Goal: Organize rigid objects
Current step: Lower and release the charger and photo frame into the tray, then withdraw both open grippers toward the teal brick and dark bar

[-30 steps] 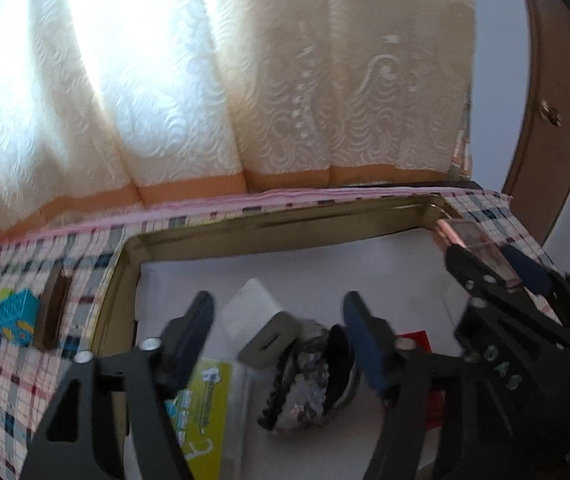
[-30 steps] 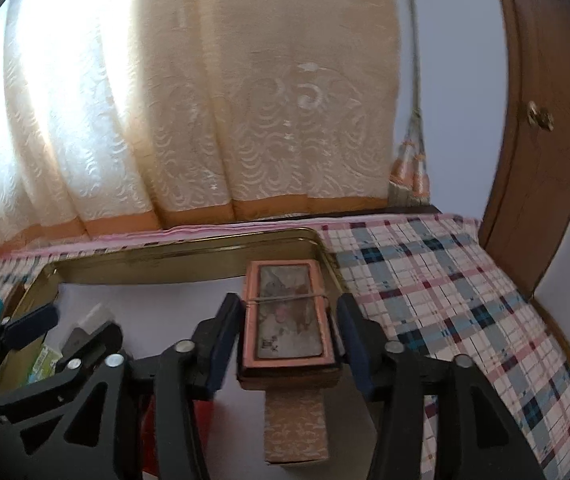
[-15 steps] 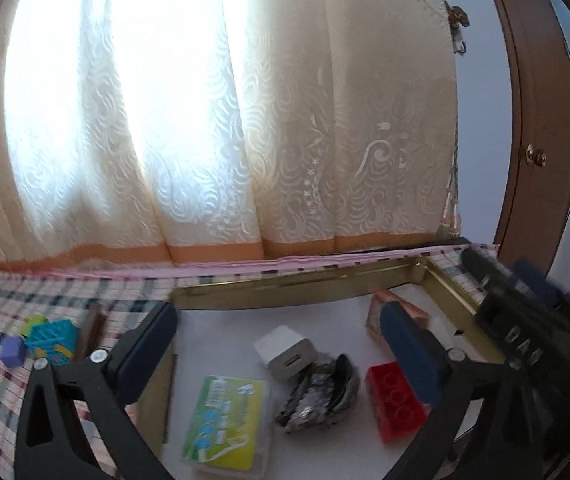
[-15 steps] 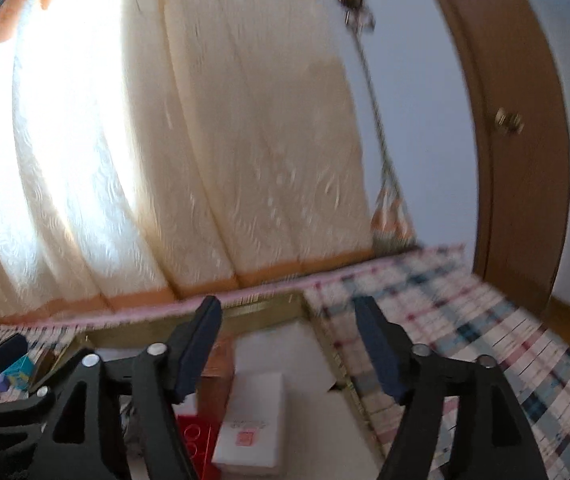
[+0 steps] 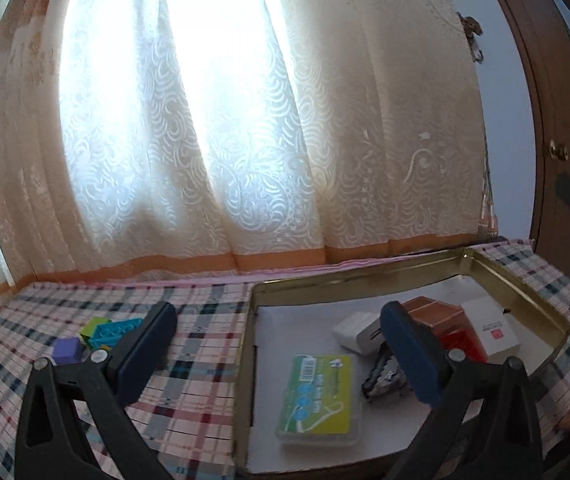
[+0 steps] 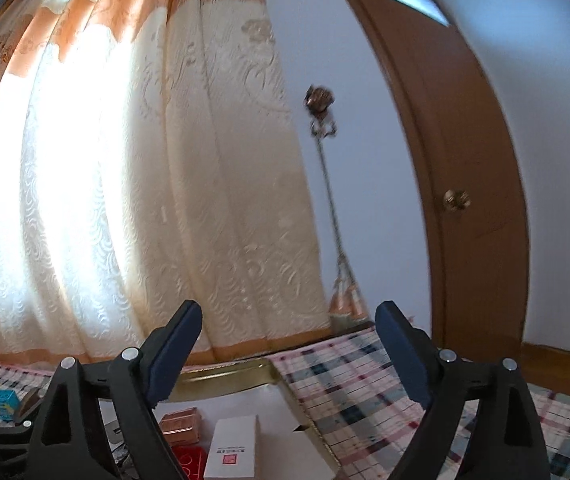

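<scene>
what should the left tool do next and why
Probably swing the left tool left and down toward the loose blocks on the plaid cloth. It is open and empty, and those pieces lie outside the tin tray, which already holds other items.

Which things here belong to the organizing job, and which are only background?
Job: gold tray, green card box, white charger, copper box, white carton, toy blocks outside the tray.

Background: curtain, door, plaid cloth.
</scene>
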`<state>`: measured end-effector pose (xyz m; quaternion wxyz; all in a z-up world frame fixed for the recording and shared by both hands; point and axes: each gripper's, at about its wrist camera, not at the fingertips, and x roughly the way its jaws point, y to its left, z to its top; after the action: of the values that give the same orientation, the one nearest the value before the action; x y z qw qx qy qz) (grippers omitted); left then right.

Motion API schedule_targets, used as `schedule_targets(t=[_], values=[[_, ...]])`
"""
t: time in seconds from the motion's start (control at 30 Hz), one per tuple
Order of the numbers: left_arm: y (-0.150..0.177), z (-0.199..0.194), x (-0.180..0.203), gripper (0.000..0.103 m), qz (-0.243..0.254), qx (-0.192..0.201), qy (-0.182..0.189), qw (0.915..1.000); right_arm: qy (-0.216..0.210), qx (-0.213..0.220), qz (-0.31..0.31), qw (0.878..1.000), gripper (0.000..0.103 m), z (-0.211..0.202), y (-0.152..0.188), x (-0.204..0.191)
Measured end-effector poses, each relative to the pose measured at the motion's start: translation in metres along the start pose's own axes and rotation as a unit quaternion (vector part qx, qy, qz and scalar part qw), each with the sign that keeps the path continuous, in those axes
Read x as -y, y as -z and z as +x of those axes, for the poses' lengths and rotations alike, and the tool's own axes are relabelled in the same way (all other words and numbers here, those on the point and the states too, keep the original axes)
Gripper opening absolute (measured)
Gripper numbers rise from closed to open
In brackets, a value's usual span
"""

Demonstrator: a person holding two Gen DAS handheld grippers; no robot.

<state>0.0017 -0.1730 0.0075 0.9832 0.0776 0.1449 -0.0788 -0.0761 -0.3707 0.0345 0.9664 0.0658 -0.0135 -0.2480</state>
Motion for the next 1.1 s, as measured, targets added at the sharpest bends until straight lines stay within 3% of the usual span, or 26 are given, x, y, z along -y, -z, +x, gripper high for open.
schedule_targets(t=[0.27,0.77,1.1], values=[[0.002,-0.01,0.001,0.103,0.015,0.008,0.014,0.9998,0.038,0.028,0.011,0.999,0.091,-0.032,-0.002,0.003],[0.012,-0.015,-0.042,0.103,-0.041,-0.009,0.031,0.9986,0.048,0.043,0.003,0.998,0.091,-0.06,0.0,-0.012],[0.016,-0.013,-0.081,0.103,-0.024,-0.011,0.014,0.9996,0.01,-0.008,0.012,1.0,0.091,-0.06,0.007,-0.041]])
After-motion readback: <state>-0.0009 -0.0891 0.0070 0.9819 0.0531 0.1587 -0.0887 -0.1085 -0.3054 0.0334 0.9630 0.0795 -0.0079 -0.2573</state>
